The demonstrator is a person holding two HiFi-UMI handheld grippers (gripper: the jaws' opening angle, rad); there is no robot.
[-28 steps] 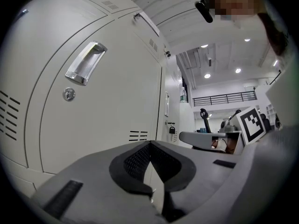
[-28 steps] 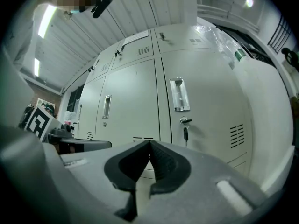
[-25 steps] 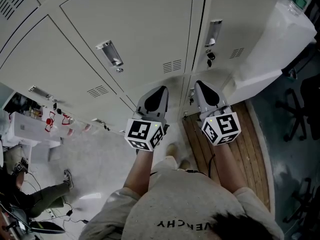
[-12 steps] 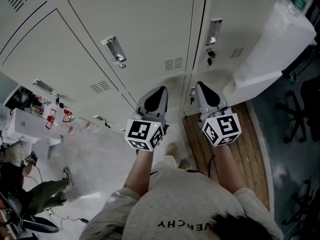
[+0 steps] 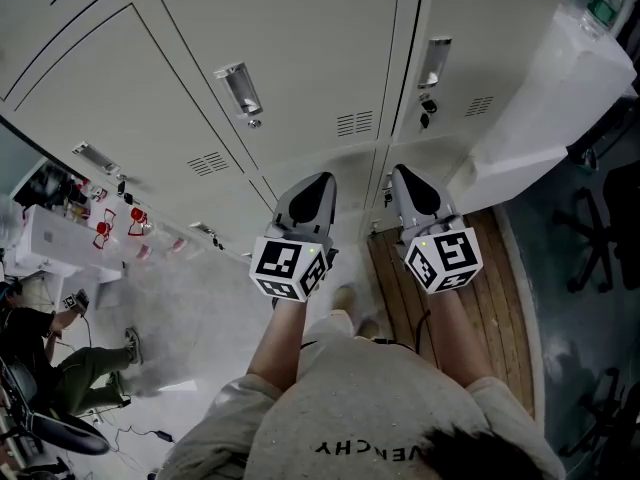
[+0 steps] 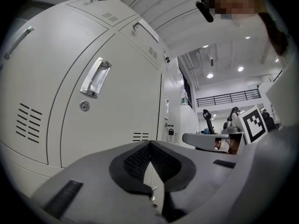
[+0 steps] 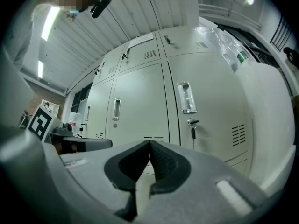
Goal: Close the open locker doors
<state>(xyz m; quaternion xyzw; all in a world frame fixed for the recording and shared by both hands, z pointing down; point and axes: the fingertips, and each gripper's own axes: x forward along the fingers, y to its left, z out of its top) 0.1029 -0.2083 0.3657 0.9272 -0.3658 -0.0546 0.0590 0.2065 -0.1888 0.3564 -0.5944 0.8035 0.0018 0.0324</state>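
The left gripper (image 6: pixel 150 144) and right gripper (image 7: pixel 149 143) both have their jaws pressed together, empty. The locker doors (image 5: pixel 300 48) just ahead of the tips all look flush-shut. Probably thin steel: light, stiff, free-swinging. I'd push the flat face near a handle (image 5: pixel 240 88).

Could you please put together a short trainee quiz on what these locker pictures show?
1. True or false: the left hand-held gripper is clamped on a locker handle.
2. In the right gripper view, on which side of the jaws does the key hang? A. to the right. B. to the left. C. straight above.
3. Fill in: the jaws of the right hand-held gripper stand ____.
Key: 1 false, its jaws are together with nothing between them; 2 A, in the lock of a locker door; 3 together.
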